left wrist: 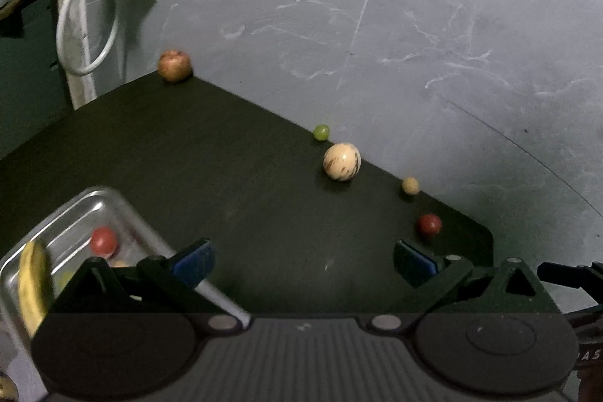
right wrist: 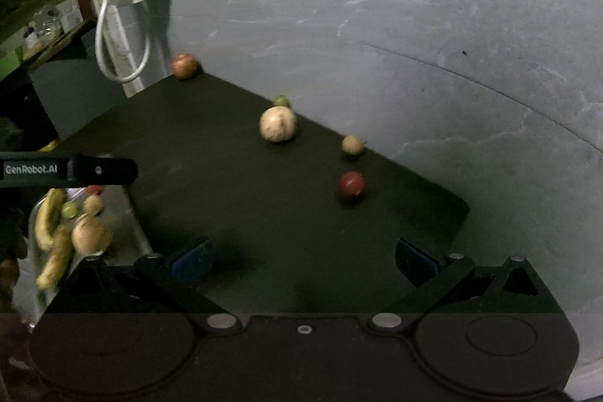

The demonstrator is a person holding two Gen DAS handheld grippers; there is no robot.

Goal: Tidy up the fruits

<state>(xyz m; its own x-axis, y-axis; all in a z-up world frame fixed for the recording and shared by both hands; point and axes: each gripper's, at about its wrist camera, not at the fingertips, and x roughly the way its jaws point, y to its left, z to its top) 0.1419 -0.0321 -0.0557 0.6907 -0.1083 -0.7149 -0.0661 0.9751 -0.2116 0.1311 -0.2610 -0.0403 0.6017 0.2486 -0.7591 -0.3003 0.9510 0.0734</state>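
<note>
Both grippers, left (left wrist: 303,260) and right (right wrist: 304,259), hover with fingers apart, holding nothing. Some fruit already lies in the tray (left wrist: 124,210). The red fruit (right wrist: 351,184), pale ball (right wrist: 278,124) and apple (right wrist: 185,66) lie near the table (right wrist: 233,183) edge; a clumsy nudge could roll them off

Dark worktop (left wrist: 226,168), rounded corner. On it: apple (left wrist: 174,65) at far corner; green grape (left wrist: 321,132), pale round fruit (left wrist: 342,161), small tan fruit (left wrist: 410,185), red fruit (left wrist: 429,224) along right edge; metal tray (left wrist: 124,213) at left.
</note>
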